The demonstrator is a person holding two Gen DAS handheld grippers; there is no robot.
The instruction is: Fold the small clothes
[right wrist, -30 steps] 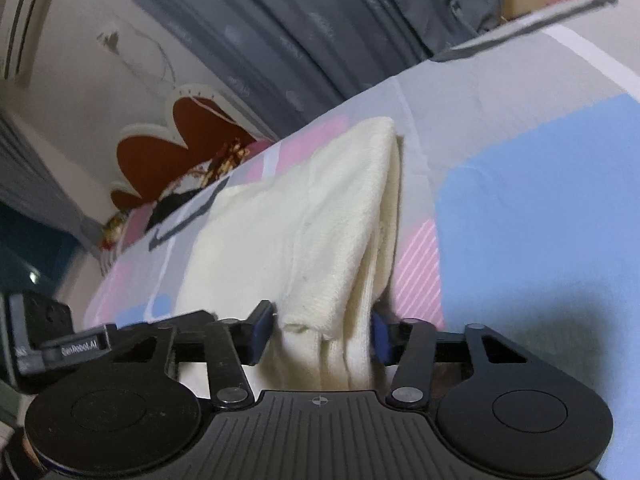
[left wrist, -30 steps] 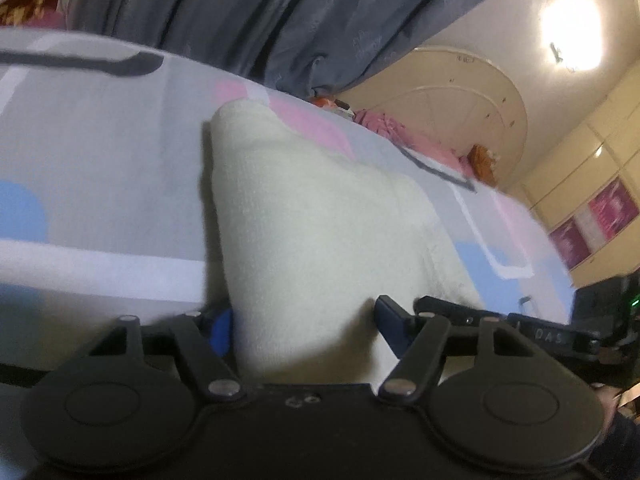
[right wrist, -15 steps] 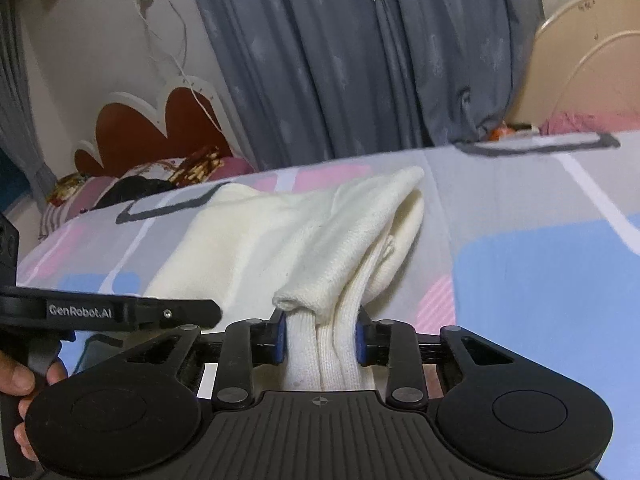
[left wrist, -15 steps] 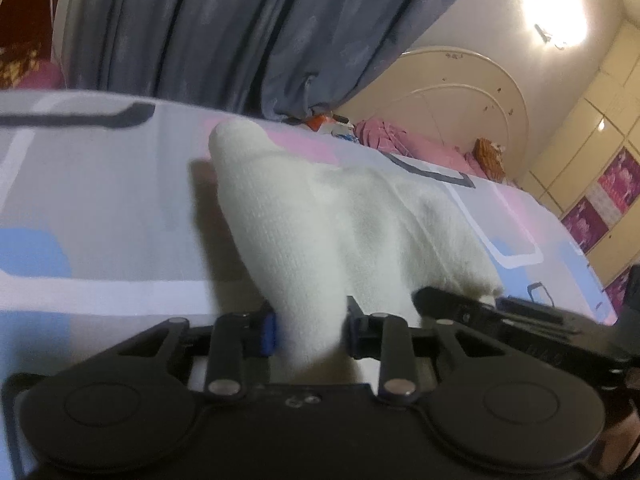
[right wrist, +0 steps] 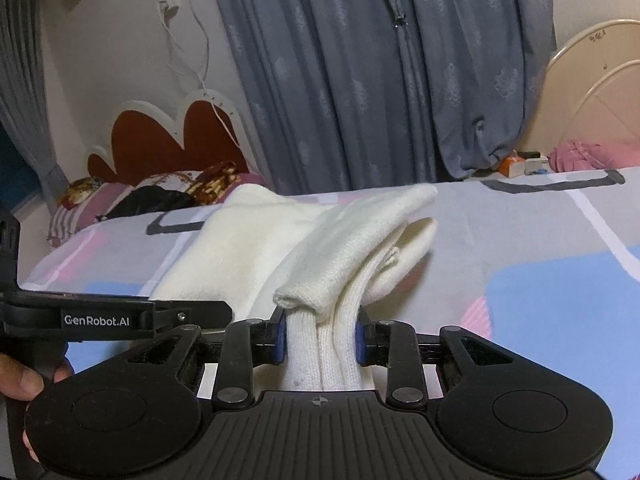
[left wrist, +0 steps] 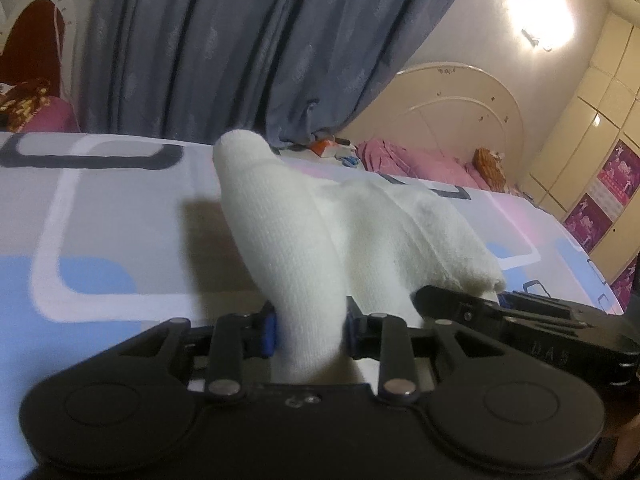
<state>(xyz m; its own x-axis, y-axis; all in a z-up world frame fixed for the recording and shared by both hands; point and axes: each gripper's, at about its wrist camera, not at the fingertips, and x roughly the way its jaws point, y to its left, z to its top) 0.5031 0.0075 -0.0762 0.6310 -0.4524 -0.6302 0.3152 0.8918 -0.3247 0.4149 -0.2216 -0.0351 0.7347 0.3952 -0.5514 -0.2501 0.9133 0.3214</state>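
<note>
- The left gripper (left wrist: pixel 310 330) has its jaws closed partway onto a bunched fold of the cream knit garment (left wrist: pixel 288 240), blue pads pressing the cloth from both sides.
- The right gripper (right wrist: pixel 320 338) likewise clamps a ribbed, gathered edge of the same garment (right wrist: pixel 312 256) between its narrow-set jaws.
- Both pairs of jaws have just been closing, with the cloth between them.
- The garment rises from the bed (left wrist: pixel 100 216) toward each gripper; its far end lies on the patterned sheet of grey, blue and pink.
- In the right wrist view, a hand (right wrist: pixel 20 380) grips the other tool's handle at the left edge.
- Grey-blue curtains (right wrist: pixel 360 72) hang behind the bed.
</note>
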